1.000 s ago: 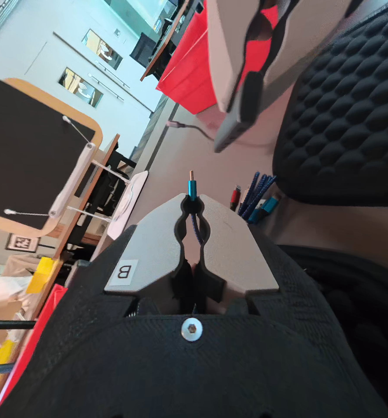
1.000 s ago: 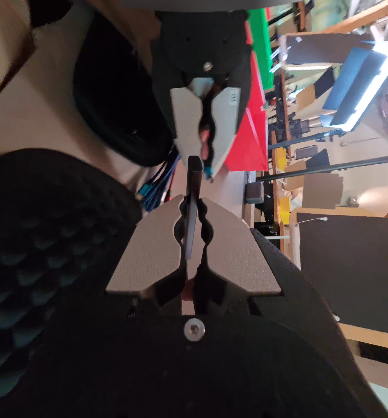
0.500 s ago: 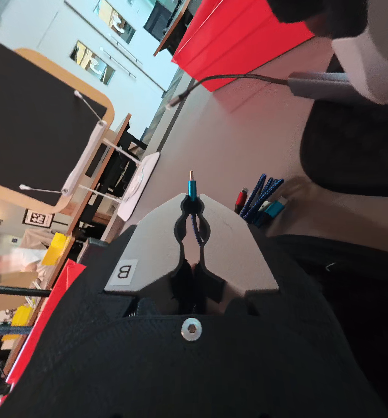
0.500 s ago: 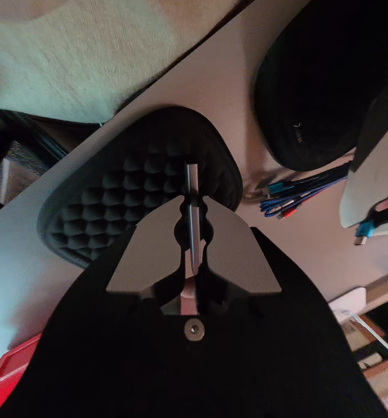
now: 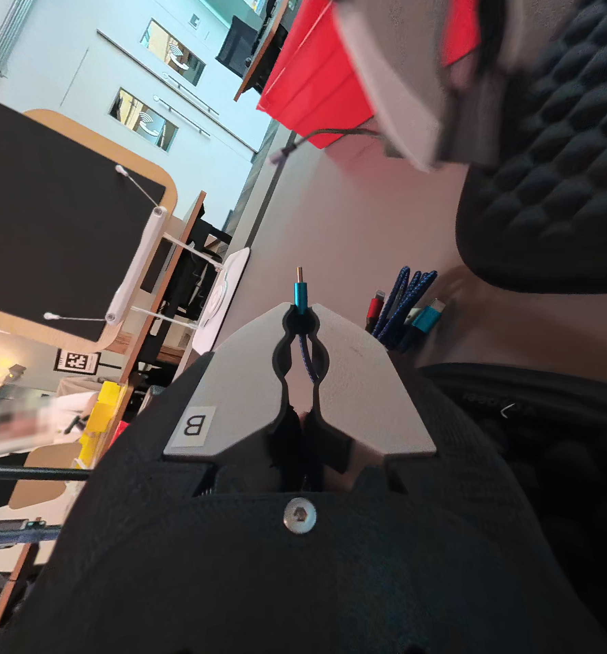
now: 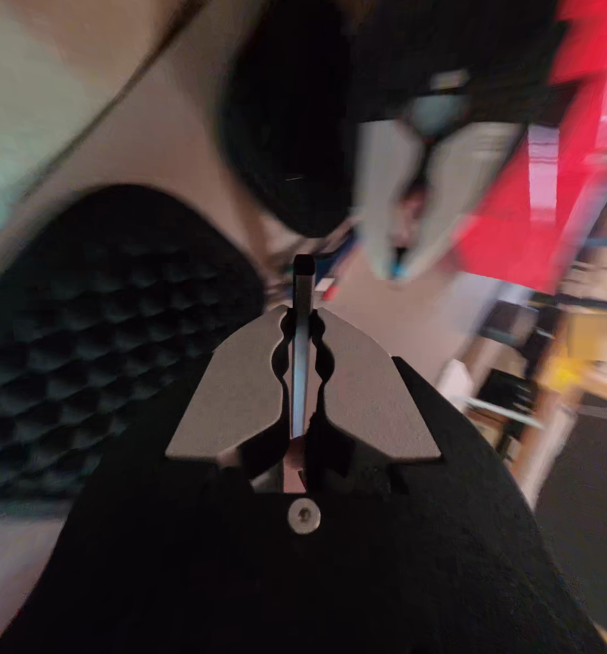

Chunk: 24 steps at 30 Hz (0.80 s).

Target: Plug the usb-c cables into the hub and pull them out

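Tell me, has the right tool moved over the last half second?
Yes. The right tool, shut on the hub, swung off the black dimpled pad toward the red bin.

Teal plug [image 5: 300, 293] with copper tip, blue braided cable [image 5: 307, 357]. Loose cable bundle [image 5: 403, 311]: blue braid, red and teal plugs. Gripper fingers [image 5: 245, 382] grey on black body. Hub [image 6: 301, 354] silver-grey, black end. Pad [image 5: 557, 148] black, honeycomb bumps. Bin [image 5: 316, 81] red. Tabletop [image 5: 330, 226] beige-grey.

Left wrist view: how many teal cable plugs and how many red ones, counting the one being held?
Teal: 2, the held teal plug in the left gripper and the loose teal plug on the table
Red: 1, the red plug on the table
Total: 3
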{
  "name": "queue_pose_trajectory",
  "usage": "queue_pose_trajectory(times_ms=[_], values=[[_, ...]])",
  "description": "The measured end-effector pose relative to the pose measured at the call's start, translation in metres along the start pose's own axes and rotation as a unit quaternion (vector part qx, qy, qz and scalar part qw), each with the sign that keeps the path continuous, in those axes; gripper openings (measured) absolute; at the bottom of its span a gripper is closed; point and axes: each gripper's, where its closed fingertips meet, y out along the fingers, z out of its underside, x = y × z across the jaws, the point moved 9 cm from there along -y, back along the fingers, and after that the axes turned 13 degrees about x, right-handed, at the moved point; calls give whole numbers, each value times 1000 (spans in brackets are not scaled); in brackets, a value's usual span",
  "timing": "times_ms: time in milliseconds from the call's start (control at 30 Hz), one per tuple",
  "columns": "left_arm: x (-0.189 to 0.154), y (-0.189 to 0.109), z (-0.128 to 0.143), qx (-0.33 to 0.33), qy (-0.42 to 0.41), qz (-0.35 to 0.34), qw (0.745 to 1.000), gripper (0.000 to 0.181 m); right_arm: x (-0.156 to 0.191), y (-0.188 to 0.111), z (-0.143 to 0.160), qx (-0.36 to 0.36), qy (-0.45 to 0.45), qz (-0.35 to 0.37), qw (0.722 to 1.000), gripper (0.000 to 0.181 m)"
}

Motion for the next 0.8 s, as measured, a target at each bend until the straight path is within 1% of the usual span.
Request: queue_pose_trajectory(times_ms=[67,133,167,233,300,333,467,567,633,800], values=[[-2,0,-3,-2,8,-1,1000,4,-3,-15,8,-34,67,138,988,9],[-5,-1,-8,-7,17,0,1000,4,4,-20,11,-28,95,246,964,9],[-8,-2,-11,-12,25,1,1000,4,9,-18,10,-30,105,281,954,9],[-13,-3,-17,-22,46,-2,999,4,17,-13,7,-40,121,325,937,9],[-15,-5,-20,-30,63,-6,998,4,23,-8,3,-51,127,351,926,9],[-16,-6,-21,-42,72,-7,997,4,26,-6,0,-57,119,363,922,9],[-15,-14,-25,-88,64,-23,994,4,30,-1,-9,-54,67,398,913,9],[-15,-19,-27,-109,77,-50,990,4,30,5,-10,-39,41,390,919,9],[-15,-21,-28,-125,82,-62,987,4,30,6,-9,-45,42,387,920,9],[-17,-19,-27,-114,101,-61,987,4,28,3,-9,-60,51,379,922,9]])
